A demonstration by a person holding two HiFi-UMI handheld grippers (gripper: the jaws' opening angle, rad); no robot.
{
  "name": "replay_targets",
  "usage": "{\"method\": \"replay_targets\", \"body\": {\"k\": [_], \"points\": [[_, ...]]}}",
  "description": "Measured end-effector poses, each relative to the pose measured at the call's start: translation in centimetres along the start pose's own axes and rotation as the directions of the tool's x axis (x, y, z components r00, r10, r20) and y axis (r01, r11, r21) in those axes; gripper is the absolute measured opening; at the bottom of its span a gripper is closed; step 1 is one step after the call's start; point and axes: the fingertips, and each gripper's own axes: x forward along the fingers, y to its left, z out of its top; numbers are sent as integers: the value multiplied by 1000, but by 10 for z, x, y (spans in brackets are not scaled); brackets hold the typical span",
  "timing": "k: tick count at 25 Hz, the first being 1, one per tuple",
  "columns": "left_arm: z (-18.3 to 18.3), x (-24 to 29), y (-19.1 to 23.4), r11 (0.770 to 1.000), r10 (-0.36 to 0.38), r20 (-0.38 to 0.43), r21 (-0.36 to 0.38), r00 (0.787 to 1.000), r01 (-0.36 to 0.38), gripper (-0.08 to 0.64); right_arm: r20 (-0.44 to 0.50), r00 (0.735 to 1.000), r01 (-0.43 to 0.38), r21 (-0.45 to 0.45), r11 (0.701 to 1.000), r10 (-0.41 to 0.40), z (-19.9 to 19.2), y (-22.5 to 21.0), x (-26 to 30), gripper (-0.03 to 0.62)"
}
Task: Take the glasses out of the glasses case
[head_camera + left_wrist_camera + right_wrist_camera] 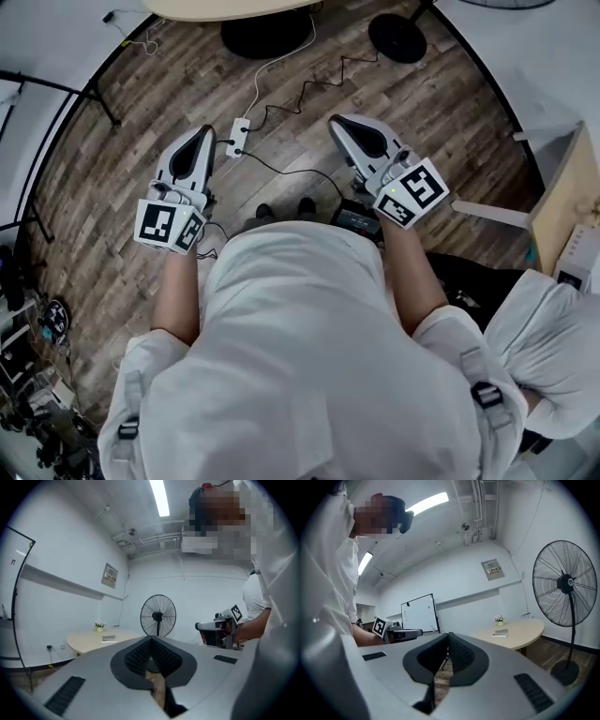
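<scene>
Two closed, empty tools: left tool (203, 132), right tool (340, 123); one fan (566, 583).

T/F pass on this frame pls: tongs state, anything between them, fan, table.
1. The left tongs and right tongs are both shut with nothing between them. True.
2. A glasses case lies between the two tongs. False: no case shows in any view; a white power strip lies there on the wooden floor.
3. A pedestal fan stands in the room. True.
4. The round table is bare. False: a small flower pot and a flat item sit on it.
</scene>
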Motion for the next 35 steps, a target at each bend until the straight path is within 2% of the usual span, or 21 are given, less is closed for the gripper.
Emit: {"method": "replay_targets", "body": {"k": [2, 6, 8, 15, 23, 29, 35], "points": [[-4, 0, 2, 999, 38, 5, -22, 999, -38, 12, -7, 1000, 8, 18, 1000, -8, -3, -6, -11, 23], [-4, 3, 2, 992, 103, 29, -70, 994, -100, 12, -58, 997, 53, -47, 998, -55, -8, -22, -17, 25], [-8, 1, -1, 991, 117, 30, -74, 993, -115, 12, -76, 994, 68, -50, 996, -72, -12, -27, -16, 25], [-14, 3, -27, 990, 113, 10, -81, 994, -112, 12, -90, 993, 70, -27, 997, -72, -19, -37, -32, 25], [-7, 2, -35, 992, 108, -8, -61, 994, -108, 12, -73, 994, 86, 36, 996, -83, -24, -49, -39, 25], [-8, -3, -47, 991, 117, -34, -64, 993, -119, 12, -69, 994, 85, 49, 995, -82, -29, -49, -47, 25], [-15, -6, -41, 989, 122, -35, -75, 992, -124, 12, -73, 993, 97, 52, 994, -93, -31, -51, -46, 25]]}}
